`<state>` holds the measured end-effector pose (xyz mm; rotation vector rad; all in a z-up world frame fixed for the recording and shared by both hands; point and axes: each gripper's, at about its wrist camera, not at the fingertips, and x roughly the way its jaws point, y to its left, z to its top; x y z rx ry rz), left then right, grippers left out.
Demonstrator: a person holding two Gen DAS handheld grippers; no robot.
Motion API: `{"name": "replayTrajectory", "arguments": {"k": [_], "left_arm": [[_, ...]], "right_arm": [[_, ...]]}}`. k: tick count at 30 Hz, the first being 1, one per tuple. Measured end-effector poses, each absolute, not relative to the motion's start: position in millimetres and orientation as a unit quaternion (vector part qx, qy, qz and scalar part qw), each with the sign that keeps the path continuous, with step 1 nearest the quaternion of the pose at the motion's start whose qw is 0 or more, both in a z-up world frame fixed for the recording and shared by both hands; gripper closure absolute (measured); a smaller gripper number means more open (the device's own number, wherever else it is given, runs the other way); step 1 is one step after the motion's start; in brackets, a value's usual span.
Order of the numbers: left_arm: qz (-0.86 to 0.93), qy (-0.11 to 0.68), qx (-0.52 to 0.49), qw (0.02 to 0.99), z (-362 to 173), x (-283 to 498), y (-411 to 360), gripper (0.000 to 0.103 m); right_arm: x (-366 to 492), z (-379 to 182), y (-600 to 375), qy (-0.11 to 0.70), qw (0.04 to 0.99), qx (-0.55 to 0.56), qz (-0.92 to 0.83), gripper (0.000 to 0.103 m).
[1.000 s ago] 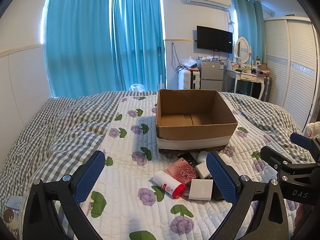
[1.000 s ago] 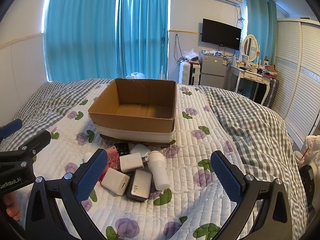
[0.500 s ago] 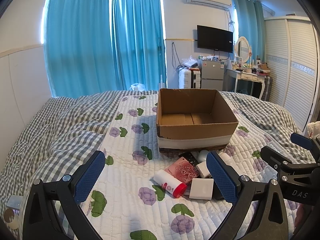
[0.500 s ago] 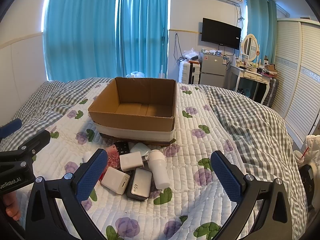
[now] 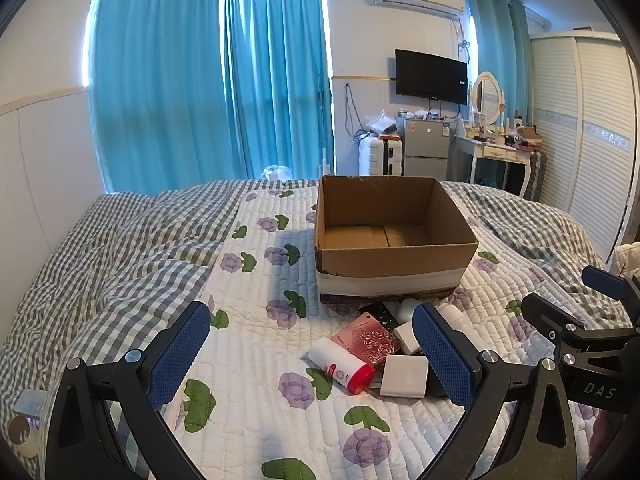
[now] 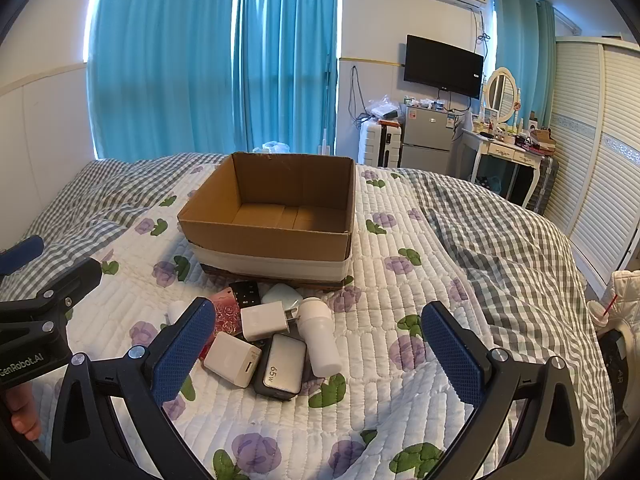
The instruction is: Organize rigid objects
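Observation:
An open, empty cardboard box [image 5: 394, 258] [image 6: 272, 240] stands on the quilted bed. In front of it lies a pile of small items: a red-capped white tube [image 5: 340, 366], a pink rose-print card [image 5: 366, 340] [image 6: 226, 312], a white cube charger [image 5: 404, 370] [image 6: 232, 358], a white plug adapter [image 6: 262, 322], a grey 65W power bank [image 6: 280, 366], a white bottle [image 6: 320, 336], a black remote [image 6: 246, 292] and a pale earbud case [image 6: 282, 294]. My left gripper [image 5: 312, 350] and right gripper [image 6: 318, 350] are both open and empty, held above the bed before the pile.
A grey checked blanket [image 5: 120, 248] [image 6: 500, 232] lies over both sides of the bed. A tape roll [image 5: 18, 432] sits at the near left. Blue curtains, a suitcase, fridge, dressing table and wardrobe [image 6: 600, 140] stand beyond the bed.
Both views shift very slightly; the box and pile appear a touch lower and closer. Both grippers stay open and nothing on the bed has moved.

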<state>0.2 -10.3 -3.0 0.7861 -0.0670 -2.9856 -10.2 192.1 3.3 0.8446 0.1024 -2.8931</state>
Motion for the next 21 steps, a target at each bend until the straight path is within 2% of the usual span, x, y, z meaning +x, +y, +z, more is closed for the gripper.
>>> {"name": "replayTrajectory", "arguments": {"k": [14, 21], "left_arm": [[-0.960, -0.020, 0.278, 0.032, 1, -8, -7, 0.000], [-0.938, -0.044, 0.339, 0.050, -30, -35, -11, 0.000]], "right_arm": [[-13, 4, 188, 0.046, 0.063, 0.294, -0.953, 0.000], [-32, -19, 178, 0.060, 0.092, 0.339, -0.934, 0.000]]}}
